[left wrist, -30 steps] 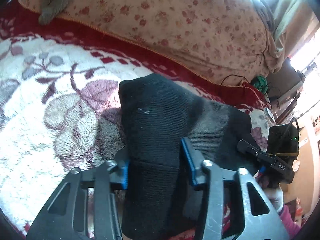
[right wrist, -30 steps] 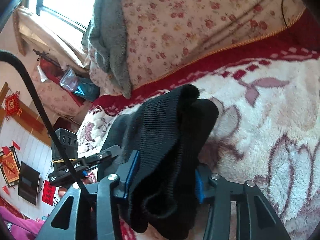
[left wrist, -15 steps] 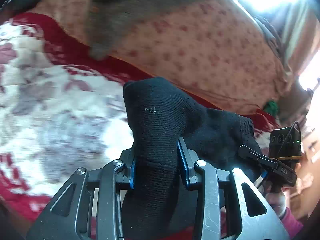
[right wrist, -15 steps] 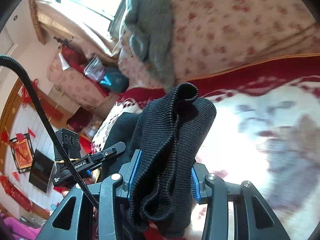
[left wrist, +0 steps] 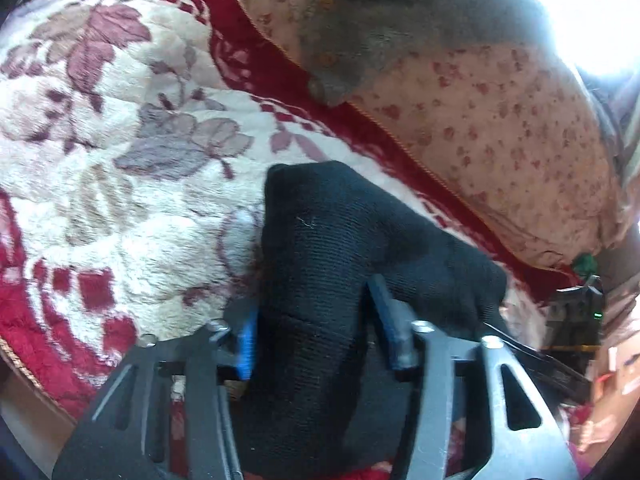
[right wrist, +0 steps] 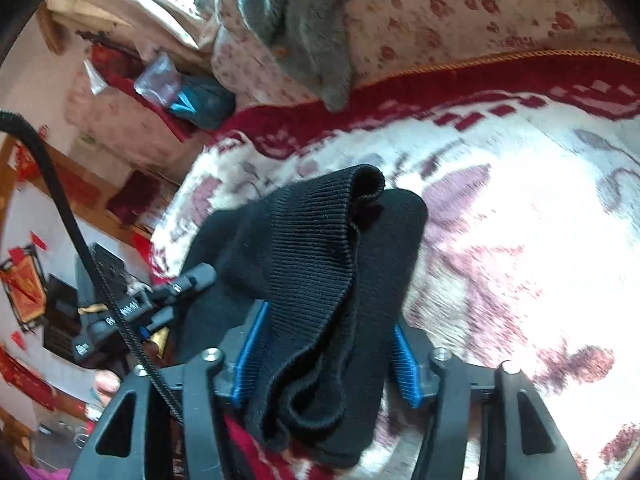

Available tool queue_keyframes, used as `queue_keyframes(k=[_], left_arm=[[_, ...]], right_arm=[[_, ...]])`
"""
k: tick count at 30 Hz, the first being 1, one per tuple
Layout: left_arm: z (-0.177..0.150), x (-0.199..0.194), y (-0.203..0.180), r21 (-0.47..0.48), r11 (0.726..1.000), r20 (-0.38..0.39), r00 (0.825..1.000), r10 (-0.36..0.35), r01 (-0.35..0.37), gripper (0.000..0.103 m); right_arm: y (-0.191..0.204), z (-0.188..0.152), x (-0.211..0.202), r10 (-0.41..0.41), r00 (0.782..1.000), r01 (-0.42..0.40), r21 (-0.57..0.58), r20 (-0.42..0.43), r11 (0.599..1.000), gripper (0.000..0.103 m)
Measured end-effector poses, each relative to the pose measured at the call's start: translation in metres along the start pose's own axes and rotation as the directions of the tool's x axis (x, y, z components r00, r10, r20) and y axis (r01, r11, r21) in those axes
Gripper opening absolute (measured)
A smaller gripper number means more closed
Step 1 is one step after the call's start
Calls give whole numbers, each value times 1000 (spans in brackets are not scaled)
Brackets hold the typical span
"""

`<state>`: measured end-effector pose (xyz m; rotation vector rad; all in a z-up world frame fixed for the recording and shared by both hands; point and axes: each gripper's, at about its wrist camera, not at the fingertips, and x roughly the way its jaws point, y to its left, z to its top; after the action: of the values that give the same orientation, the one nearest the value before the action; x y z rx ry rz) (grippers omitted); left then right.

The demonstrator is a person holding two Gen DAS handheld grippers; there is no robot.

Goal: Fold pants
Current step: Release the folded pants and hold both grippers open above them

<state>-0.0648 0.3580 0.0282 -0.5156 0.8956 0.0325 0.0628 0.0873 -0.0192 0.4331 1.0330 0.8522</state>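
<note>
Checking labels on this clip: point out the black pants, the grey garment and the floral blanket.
black pants (right wrist: pixel 320 264), right wrist view, ribbed cuff.
grey garment (left wrist: pixel 384 28), left wrist view, its middle.
floral blanket (left wrist: pixel 120 184), left wrist view, cream pile left of the pants.

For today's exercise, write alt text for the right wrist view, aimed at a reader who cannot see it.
Black knit pants hang bunched between the blue pads of the right gripper, whose jaws are opening, above a cream and red floral blanket. At left, the left gripper meets the same fabric. Behind lie a floral quilt and a grey garment.
</note>
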Motion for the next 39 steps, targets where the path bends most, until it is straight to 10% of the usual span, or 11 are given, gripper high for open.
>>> queue_keyframes(k=[19, 39], left_arm=[[-31, -60, -57, 89, 951, 229, 936, 269, -295, 60], [-57, -85, -75, 69, 947, 250, 924, 289, -315, 59]], right_arm=[[91, 0, -61, -169, 965, 226, -310, 199, 923, 57], [117, -29, -57, -138, 976, 195, -400, 167, 896, 58]])
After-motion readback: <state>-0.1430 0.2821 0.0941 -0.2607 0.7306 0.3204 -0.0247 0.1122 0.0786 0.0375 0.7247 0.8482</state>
